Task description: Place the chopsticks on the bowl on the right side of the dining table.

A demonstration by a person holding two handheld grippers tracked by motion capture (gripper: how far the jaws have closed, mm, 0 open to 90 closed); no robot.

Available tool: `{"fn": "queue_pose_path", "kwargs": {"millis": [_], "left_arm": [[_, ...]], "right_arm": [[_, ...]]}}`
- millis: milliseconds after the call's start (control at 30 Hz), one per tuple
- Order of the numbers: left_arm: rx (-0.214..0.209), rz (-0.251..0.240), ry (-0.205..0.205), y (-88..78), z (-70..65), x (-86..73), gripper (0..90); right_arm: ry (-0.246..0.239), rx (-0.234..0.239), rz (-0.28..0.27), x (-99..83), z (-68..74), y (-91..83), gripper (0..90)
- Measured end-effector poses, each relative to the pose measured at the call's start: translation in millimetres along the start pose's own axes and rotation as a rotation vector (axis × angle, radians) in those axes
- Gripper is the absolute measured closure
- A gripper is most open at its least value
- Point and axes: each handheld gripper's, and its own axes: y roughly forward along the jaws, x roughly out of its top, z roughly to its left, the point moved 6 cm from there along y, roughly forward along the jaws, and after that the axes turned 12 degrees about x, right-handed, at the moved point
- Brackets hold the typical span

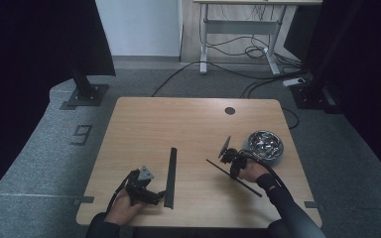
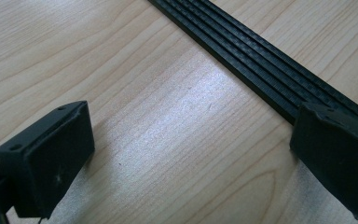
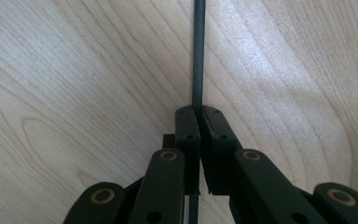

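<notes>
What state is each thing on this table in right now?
Left gripper: open, one jaw resting at the flat black strip.
Flat black strip: lying flat on the table.
Right gripper: shut on the thin black rod.
Thin black rod: clamped.
Metal bowl: upright.

Black ribbed strip (image 2: pixel 261 65), thin black rod (image 3: pixel 198 51), pale wood-grain table (image 1: pixel 178 119), shiny silver bowl (image 1: pixel 264 144).

The upper half of the table (image 1: pixel 178 116) lies bare and passable. Lower centre, a black ribbed strip (image 1: pixel 170 176) bars sideways travel; at right, a thin black rod (image 1: pixel 218 168) lies slanted near a steel bowl (image 1: pixel 264 145).
</notes>
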Motion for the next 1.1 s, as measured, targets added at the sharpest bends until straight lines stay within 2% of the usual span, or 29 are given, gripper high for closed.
{"fn": "queue_pose_path", "kwargs": {"millis": [200, 533, 733, 1100], "left_arm": [[0.001, -0.001, 0.000, 0.0, 0.0, 0.0, 0.0], [0.001, -0.001, 0.000, 0.0, 0.0, 0.0, 0.0], [0.001, -0.001, 0.000, 0.0, 0.0, 0.0, 0.0], [0.001, -0.001, 0.001, 0.1, 0.1, 0.1, 0.0]], "right_arm": [[0.005, 0.002, -0.018, -5.4, -2.4, -3.1, 86.4], [-0.016, 0.007, -0.058, -10.5, 3.5, -25.8, 86.4], [-0.010, 0.011, -0.074, -14.3, 6.9, -45.2, 86.4], [0.012, 0.002, -0.111, -21.5, 2.8, -81.6, 86.4]]}}
